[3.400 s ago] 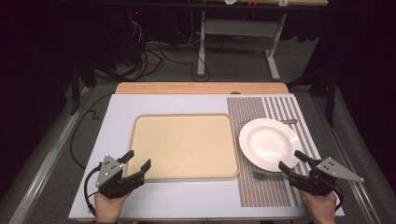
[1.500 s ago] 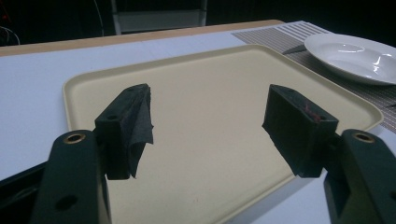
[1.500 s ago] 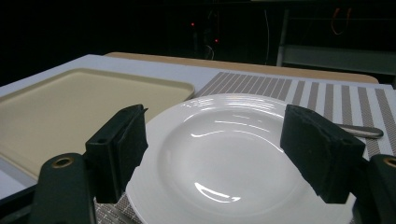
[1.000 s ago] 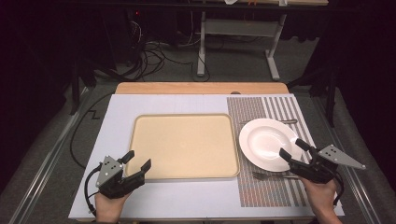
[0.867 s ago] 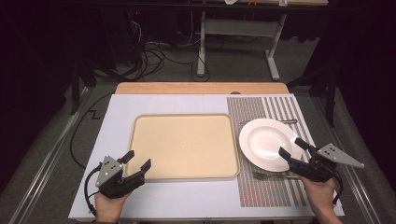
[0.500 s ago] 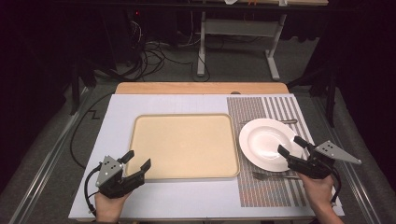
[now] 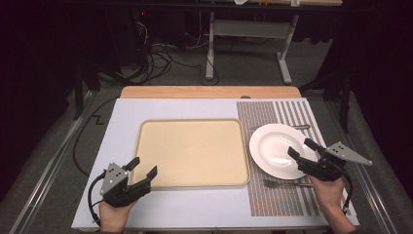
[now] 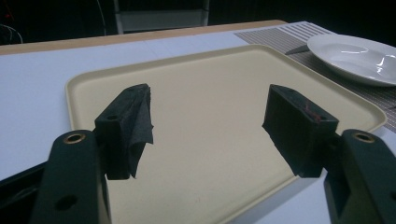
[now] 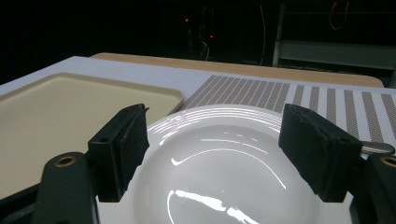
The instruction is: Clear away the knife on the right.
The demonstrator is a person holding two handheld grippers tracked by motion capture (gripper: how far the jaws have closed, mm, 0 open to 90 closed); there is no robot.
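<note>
**Two spread grippers at the near edge, one at the tray, one over the plate**

At the table's near-left corner, the left gripper [image 7: 139, 174] rests in a person's hand [image 7: 114, 219], its jaws spread wide and holding nothing. The jaw tips sit at the near-left corner of the beige tray [image 7: 192, 151]; in the left gripper view the two black pads frame the tray's bare surface [image 8: 210, 116] with a clear gap between them.

The tray lies flat at the middle of the white table top [image 7: 122, 117], its right edge just beside a striped placemat [image 7: 282, 109] that covers the table's right side.

On the placemat a white plate [image 7: 272, 146] sits upright. A fork [image 7: 287, 184] lies on the mat just beside the plate's near rim, and another utensil's handle [image 7: 297, 126] shows at its far rim.

At the near-right corner, the right gripper [image 7: 301, 150] is held in the other hand [image 7: 331, 192], jaws parted and empty, their tips over the plate's near-right rim. In the right gripper view the pads stand either side of the plate's glossy bowl [image 9: 219, 177]; whether they touch the rim cannot be told.
</note>
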